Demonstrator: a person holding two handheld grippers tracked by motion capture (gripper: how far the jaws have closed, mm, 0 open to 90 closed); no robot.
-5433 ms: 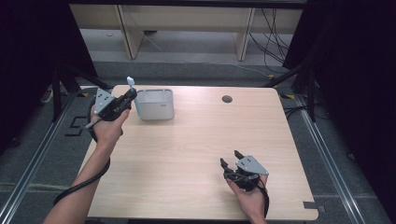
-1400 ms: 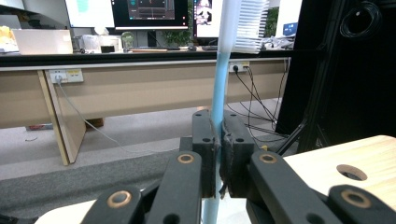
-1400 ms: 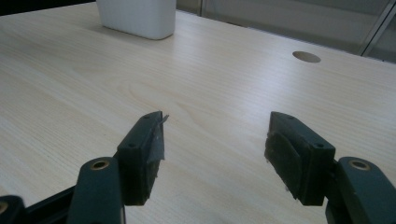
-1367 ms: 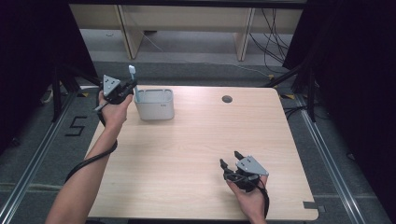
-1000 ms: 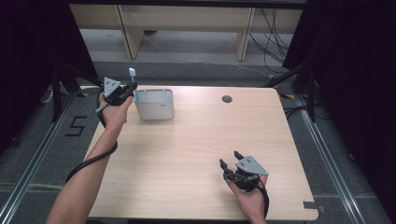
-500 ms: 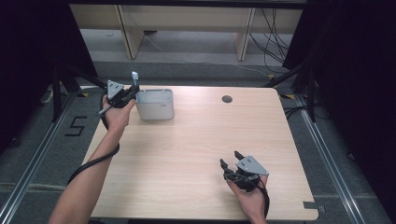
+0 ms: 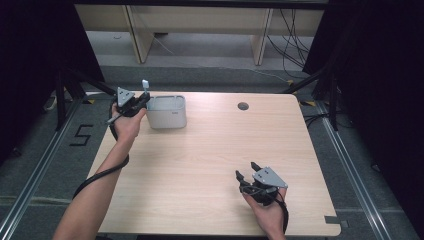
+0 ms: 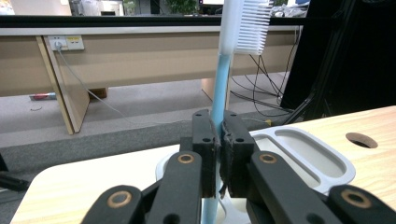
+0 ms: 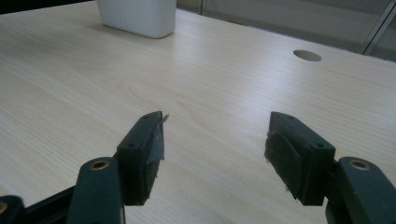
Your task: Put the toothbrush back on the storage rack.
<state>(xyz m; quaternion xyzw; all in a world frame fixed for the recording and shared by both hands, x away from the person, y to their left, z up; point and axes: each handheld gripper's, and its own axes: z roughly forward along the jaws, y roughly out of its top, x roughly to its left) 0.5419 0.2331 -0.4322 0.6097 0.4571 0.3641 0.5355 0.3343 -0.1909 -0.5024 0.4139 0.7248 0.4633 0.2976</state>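
- Vs approx 5 s back: left claw (image 7: pixel 141 100) w/ the toothbrush (image 7: pixel 145 85) sat over the surface, just left of the holder; now it's further back, at the surface's far-left edge, level w/ the holder's back-left corner. In the last sec or so it crept a bit nearer the holder.
- Right claw (image 7: pixel 246 171) same spot as before, near-right part of the surface.
- Around: white holder (image 7: pixel 166 111) stands on the wooden surface (image 7: pixel 200 160) at far left; left claw view shows its open top w/ compartments (image 8: pixel 299 149). Round cable hole (image 7: pixel 243 106) further right, well apart from the holder. Floor mark "5" (image 7: pixel 82 135) left of the surface. Desks + cables behind.
- In the way: nothing btwn right claw and holder; bare wood there.
- Left claw (image 8: pixel 218 140): clamped on the toothbrush's blue handle (image 8: pixel 220 88), brush upright, white bristle head on top, bristles facing right in that view. Brush is beside/behind the holder's rim, not inside.
- Right claw (image 9: pixel 215 144): jaws wide apart, holding nothing, low over the surface.
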